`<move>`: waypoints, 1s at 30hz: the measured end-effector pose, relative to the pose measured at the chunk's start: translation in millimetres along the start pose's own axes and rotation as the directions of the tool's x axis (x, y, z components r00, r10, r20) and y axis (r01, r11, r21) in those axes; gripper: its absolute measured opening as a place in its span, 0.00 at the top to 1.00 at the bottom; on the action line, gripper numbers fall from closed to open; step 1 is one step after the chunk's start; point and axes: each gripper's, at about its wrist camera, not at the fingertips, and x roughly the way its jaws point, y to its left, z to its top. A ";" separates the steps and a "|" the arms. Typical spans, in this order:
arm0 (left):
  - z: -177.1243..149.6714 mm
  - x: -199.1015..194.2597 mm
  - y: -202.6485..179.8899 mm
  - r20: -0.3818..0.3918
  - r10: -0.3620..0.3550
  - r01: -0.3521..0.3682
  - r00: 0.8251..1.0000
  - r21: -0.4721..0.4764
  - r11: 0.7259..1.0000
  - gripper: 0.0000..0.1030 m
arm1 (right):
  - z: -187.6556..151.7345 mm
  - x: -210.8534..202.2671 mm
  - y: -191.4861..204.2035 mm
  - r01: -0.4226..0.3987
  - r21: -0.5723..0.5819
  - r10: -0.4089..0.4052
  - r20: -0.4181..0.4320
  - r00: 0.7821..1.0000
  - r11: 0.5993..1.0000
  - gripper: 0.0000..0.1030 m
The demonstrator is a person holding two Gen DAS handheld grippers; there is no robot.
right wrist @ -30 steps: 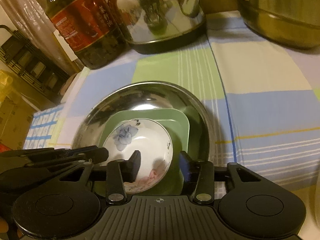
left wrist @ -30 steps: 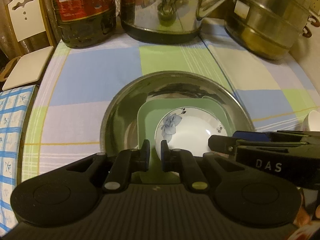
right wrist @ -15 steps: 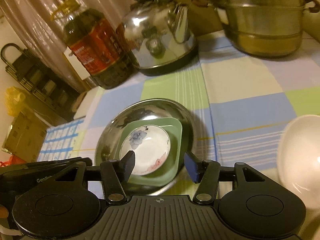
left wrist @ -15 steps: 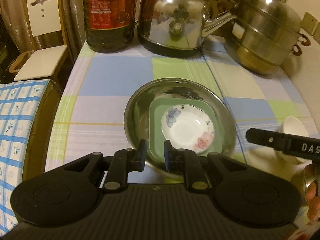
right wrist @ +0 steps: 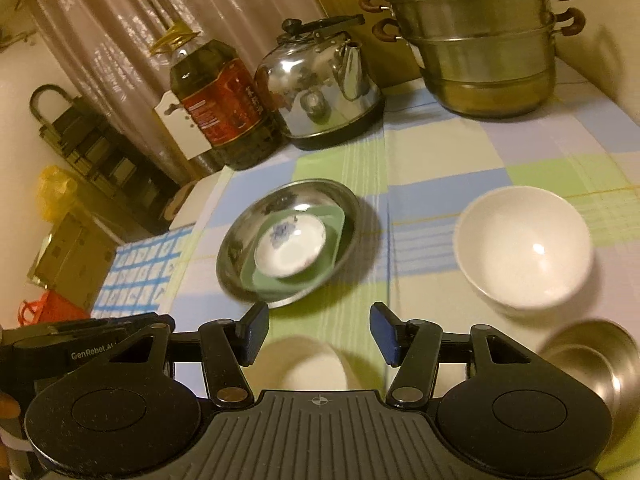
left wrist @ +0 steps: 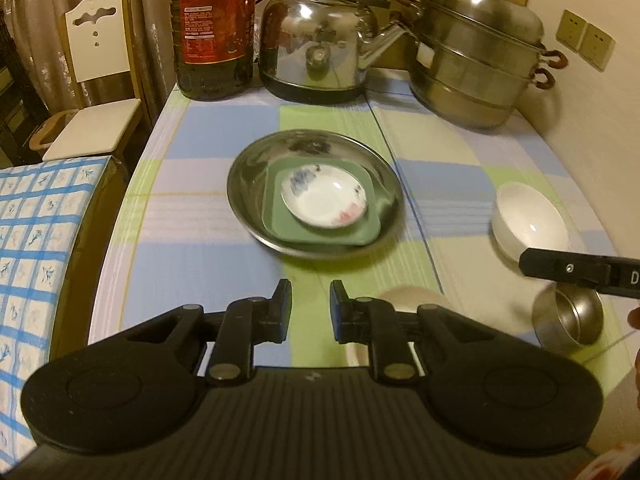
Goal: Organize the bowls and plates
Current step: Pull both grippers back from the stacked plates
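A steel plate (left wrist: pixel 240 184) lies mid-table with a green square plate (left wrist: pixel 280 220) in it and a floral saucer (left wrist: pixel 324 200) on top. The same stack shows in the right wrist view: steel plate (right wrist: pixel 352 212), green plate (right wrist: pixel 338 216), saucer (right wrist: pixel 290 250). My left gripper (left wrist: pixel 310 304) hangs above the cloth in front of the stack, its jaws opening with nothing between them. My right gripper (right wrist: pixel 320 336) is open and holds nothing; a small white bowl (right wrist: pixel 308 364) lies under it. A larger white bowl (right wrist: pixel 520 248) and a small steel bowl (right wrist: pixel 592 360) stand to the right.
Along the back edge stand an oil bottle (left wrist: pixel 212 28), a steel kettle (left wrist: pixel 320 52) and a stacked steamer pot (left wrist: pixel 476 68). A white chair (left wrist: pixel 96 80) and a blue checked cloth (left wrist: pixel 36 232) are left of the table. The wall runs along the right.
Both grippers have drawn back and up from the plate stack. The left jaws went from nearly shut to apart, the right widened, and the saucer stays on the green plate.
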 end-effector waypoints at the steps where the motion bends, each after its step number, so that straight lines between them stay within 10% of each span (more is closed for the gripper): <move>1: -5.8 -5.2 -3.2 0.001 -0.002 0.002 1.000 -0.005 1.000 0.82 | -4.4 -7.4 -1.9 0.000 0.001 0.000 0.000 1.000 1.000 0.45; 30: -130.8 -99.4 -110.8 -0.016 -0.005 0.006 1.000 0.035 0.999 0.75 | -123.2 -149.5 -49.1 0.105 -0.012 -0.105 -0.050 0.993 0.994 0.32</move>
